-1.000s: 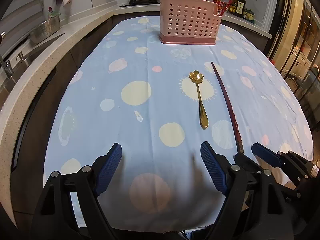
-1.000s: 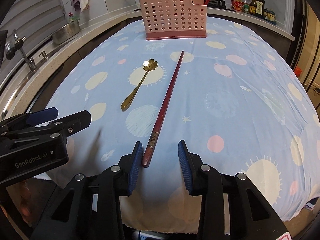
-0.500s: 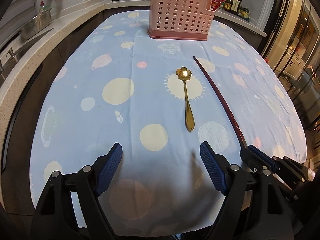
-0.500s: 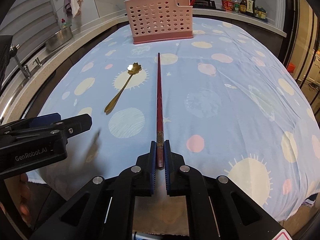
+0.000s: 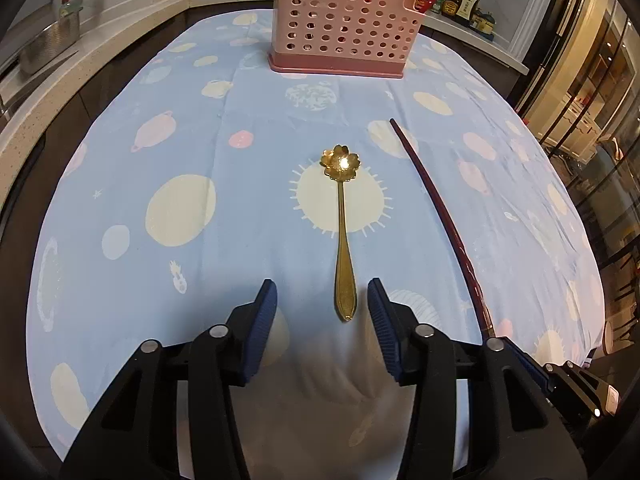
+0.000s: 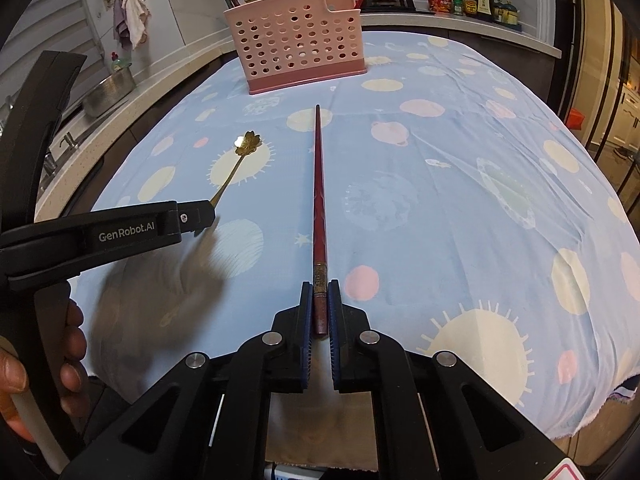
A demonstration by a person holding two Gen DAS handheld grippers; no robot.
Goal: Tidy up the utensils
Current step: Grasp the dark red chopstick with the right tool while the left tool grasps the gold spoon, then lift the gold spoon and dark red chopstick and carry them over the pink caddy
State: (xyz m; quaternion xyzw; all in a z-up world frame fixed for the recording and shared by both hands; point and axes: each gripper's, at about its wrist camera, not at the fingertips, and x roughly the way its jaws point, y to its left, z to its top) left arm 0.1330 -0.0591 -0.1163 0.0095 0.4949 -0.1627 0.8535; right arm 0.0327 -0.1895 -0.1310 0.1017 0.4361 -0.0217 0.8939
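My right claw [image 6: 319, 300] pinches the red chopstick [image 6: 319, 200]. My left claw [image 5: 322, 300], jaws just closing, straddles the gold spoon [image 5: 345, 240] handle, pads apart.

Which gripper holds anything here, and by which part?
The right gripper clamps the red chopstick at its butt end. The left gripper, closing, straddles the gold spoon's handle, not gripping.

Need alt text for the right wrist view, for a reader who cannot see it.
The right tongs grip the near end of a dark red chopstick lying on a blue planet-print tablecloth. A gold flower spoon lies left; a pink holder stands behind.
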